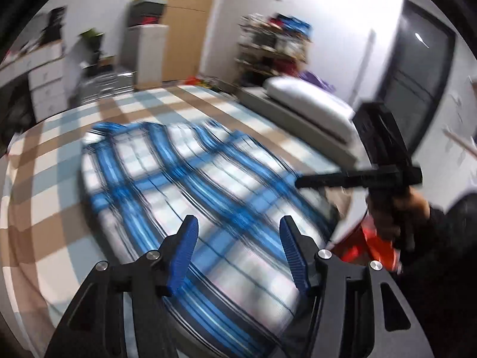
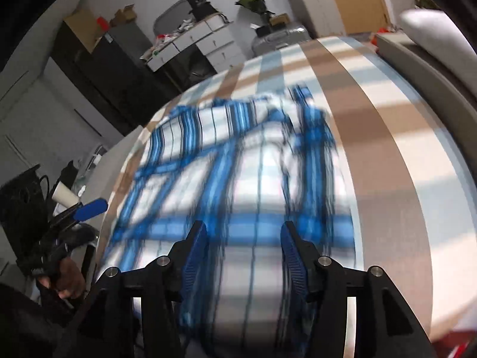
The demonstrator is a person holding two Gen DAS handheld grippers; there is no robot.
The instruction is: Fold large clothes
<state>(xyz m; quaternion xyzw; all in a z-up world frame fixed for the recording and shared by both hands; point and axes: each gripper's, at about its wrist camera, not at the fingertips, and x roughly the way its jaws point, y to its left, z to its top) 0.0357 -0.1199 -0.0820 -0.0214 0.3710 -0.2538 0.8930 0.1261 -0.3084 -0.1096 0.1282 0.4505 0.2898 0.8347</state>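
A blue and white plaid shirt (image 1: 184, 179) lies spread and partly folded on the bed's brown, white and pale blue striped sheet (image 1: 41, 185). My left gripper (image 1: 238, 223) hovers over the shirt's near part, open, with nothing pressed between its blue pads. In the right wrist view the shirt (image 2: 238, 164) fills the middle, and my right gripper (image 2: 243, 228) stands open above its near edge. The right gripper (image 1: 304, 182), held by a hand, also shows side-on beyond the shirt's right edge. The left gripper's blue pad (image 2: 89, 208) shows off the bed's left side. Both views are blurred.
A white pillow (image 1: 310, 101) lies on a grey headboard ledge at the bed's far right. White drawers (image 2: 196, 44), a silver suitcase (image 2: 277, 38) and a cluttered shelf (image 1: 274, 41) stand past the bed. Something red-orange (image 1: 369, 247) lies by the bed's near right corner.
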